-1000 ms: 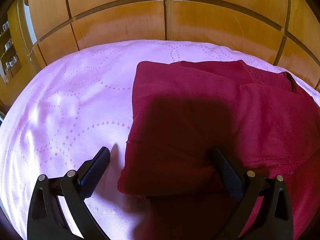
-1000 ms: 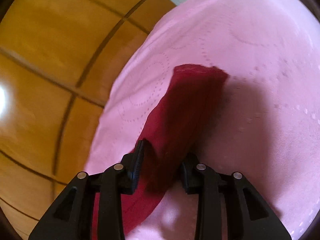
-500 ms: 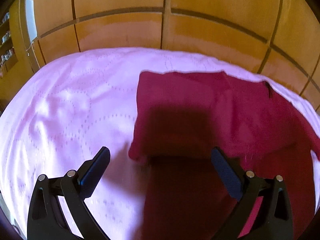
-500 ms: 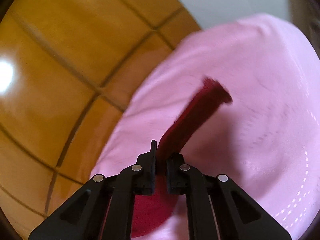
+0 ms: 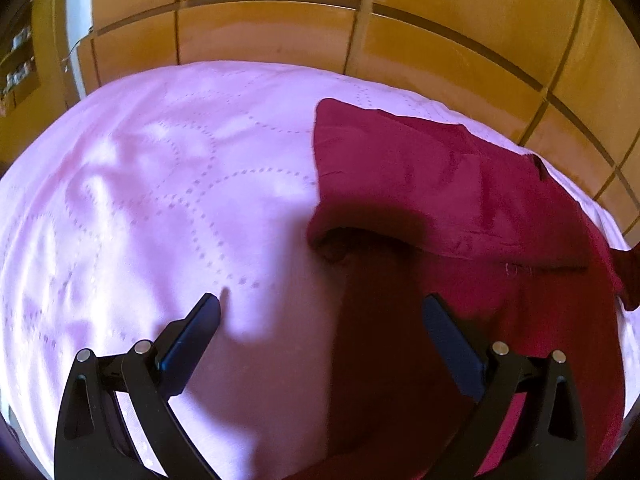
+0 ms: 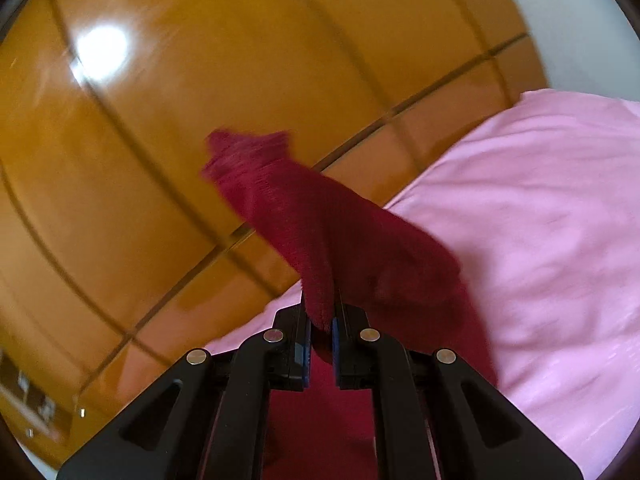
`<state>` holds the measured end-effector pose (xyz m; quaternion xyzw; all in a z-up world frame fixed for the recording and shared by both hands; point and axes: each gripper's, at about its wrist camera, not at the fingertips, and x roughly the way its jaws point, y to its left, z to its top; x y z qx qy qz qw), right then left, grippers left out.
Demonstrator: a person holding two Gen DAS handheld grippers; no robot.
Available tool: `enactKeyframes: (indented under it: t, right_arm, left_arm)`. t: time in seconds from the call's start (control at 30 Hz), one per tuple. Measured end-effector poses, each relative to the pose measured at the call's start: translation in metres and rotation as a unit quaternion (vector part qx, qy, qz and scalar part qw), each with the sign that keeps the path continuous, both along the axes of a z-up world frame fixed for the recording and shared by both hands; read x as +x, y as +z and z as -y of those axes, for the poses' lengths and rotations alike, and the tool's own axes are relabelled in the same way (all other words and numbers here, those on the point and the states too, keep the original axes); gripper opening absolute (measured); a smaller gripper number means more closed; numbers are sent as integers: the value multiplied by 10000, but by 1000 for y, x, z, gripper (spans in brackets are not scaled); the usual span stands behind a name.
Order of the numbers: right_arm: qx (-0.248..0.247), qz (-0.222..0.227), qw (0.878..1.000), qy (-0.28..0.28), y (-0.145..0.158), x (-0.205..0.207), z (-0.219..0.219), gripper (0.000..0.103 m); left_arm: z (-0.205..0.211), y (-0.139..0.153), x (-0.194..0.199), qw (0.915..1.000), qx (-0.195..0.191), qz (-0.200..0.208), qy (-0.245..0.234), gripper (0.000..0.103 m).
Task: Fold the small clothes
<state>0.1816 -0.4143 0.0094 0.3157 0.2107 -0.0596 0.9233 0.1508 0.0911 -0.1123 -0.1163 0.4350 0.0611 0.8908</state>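
Garment [image 5: 432, 184] is solid dark maroon, no print; same deep red in my right view [image 6: 320, 232]. Bedcover [image 5: 160, 200] is pale pink-lilac with dotted stitched curves and loops. Floor tiles [image 5: 440, 48] are glossy amber-orange with dark grout lines. My gripper frames are black, pads [image 5: 192, 336] blue.

Matt maroon cloth garment [image 5: 440, 184], glossy tiles [image 6: 200, 80]

Ahead of the right claw [image 6: 320, 330], we saw the lifted end of the maroon garment [image 6: 320, 224] smeared by motion blur, its edge unclear. Behind the left claw [image 5: 320, 312], the garment [image 5: 440, 184] ran off the lower frame edge, part sunk in dark shadow.
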Motion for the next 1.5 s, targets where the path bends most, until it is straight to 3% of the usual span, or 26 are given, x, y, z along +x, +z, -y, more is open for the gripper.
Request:
enactKeyframes:
  t: [0.2, 0.37, 0.67, 0.73, 0.8, 0.87, 1.07, 1.17, 1.23, 1.33, 1.4, 1.5]
  right_arm:
    - [-136, -200, 9949, 983, -13, 33, -86, 7]
    - [-120, -603, 9825, 1756, -52, 57, -159, 7]
    - [-419, -1149, 9572, 2622, -96, 61, -235, 8]
    - [-616, -1297, 9481, 2838, -103, 63, -252, 27]
    - [-812, -1144, 9391, 3138, -101, 53, -257, 60]
    - [-897, -841, 9409, 3156, -96, 32, -251, 67]
    - [-354, -491, 9649, 2557, -95, -13, -184, 67]
    - [319, -525, 9807, 1857, -105, -24, -127, 67]
    - [882, -506, 9850, 1391, -113, -27, -90, 67]
    - [1608, -298, 9813, 1017, -122, -25, -55, 67]
    - [1884, -244, 9775, 919, -125, -19, -43, 67]
    - [2355, -108, 9688, 767, -133, -10, -27, 67]
  left_arm:
    - [-11, -2, -9, 9999, -110, -9, 95, 101]
    - [-20, -1, -15, 9998, -136, -19, 145, 101]
    - [-30, 4, -15, 9994, -226, 42, 243, 101]
    - [-28, 9, -13, 9994, -195, 122, 255, 101]
    - [-23, 17, -6, 9994, -185, 222, 185, 101]
    - [-18, 24, 0, 9993, -201, 302, 109, 101]
    - [11, 42, 29, 9953, -647, 586, -410, 100]
    - [28, 44, 49, 9920, -931, 536, -662, 100]
    - [38, 40, 64, 9907, -1095, 364, -716, 88]
    - [49, 24, 87, 9906, -1146, -101, -734, 69]
    - [51, 9, 98, 9889, -1248, -369, -723, 67]
    - [57, 6, 100, 9890, -1237, -320, -747, 66]
